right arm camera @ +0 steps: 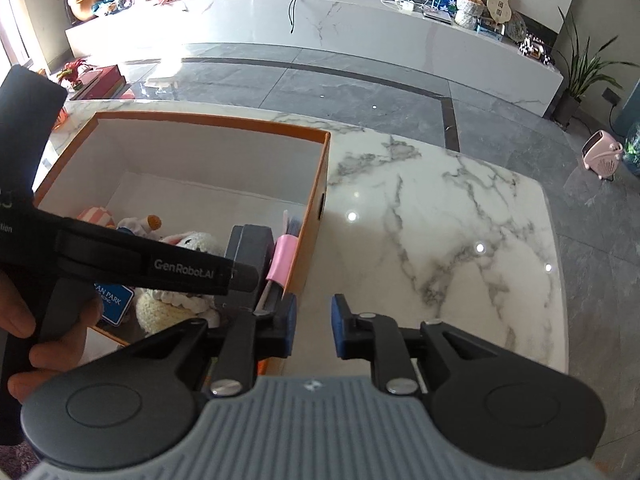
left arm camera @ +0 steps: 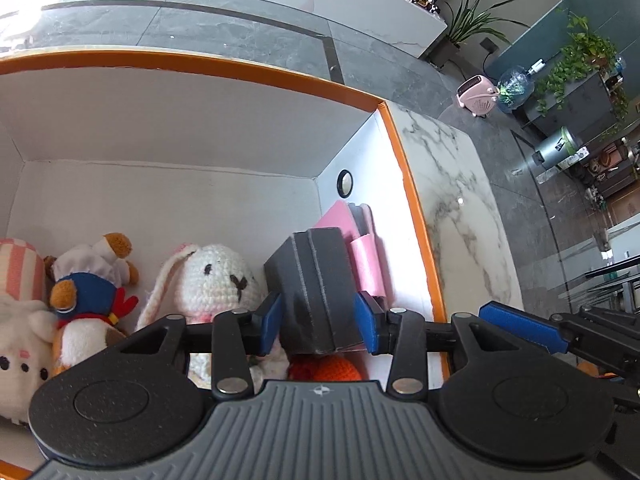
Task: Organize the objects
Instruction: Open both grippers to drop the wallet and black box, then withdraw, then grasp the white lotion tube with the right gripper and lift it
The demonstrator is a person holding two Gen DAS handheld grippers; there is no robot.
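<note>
Toys crowd the orange-rimmed box [left arm camera: 412, 200] on the marble counter [right arm camera: 440, 208], and the left gripper [left arm camera: 322, 320] hangs over its right end with its blue fingers [left arm camera: 270, 322] pinching a grey block [left arm camera: 316, 288] from both sides. The block is tilted, its lower end just above an orange crocheted piece [left arm camera: 324, 368]. Right behind it, pink and grey sheets [left arm camera: 344, 220] lean against the box's right wall, a pink strip [left arm camera: 366, 266] draped over them. To the left, a white crocheted rabbit [left arm camera: 212, 276] sits close beside the block, then a blue-capped penguin plush [left arm camera: 84, 312], a chef-hat plush [left arm camera: 104, 260] behind it, and a white plush [left arm camera: 20, 356] with a pink striped cushion [left arm camera: 20, 268] at the far left.

The right gripper [right arm camera: 314, 330] hovers over the counter just outside the box's right wall, its fingers [right arm camera: 340, 328] a small gap apart with nothing between them. From its view the left tool's black body [right arm camera: 160, 264] cuts across the box, a hand [right arm camera: 28, 344] wrapped around its handle. The counter's right half lies bare, floor beyond its far edge.
</note>
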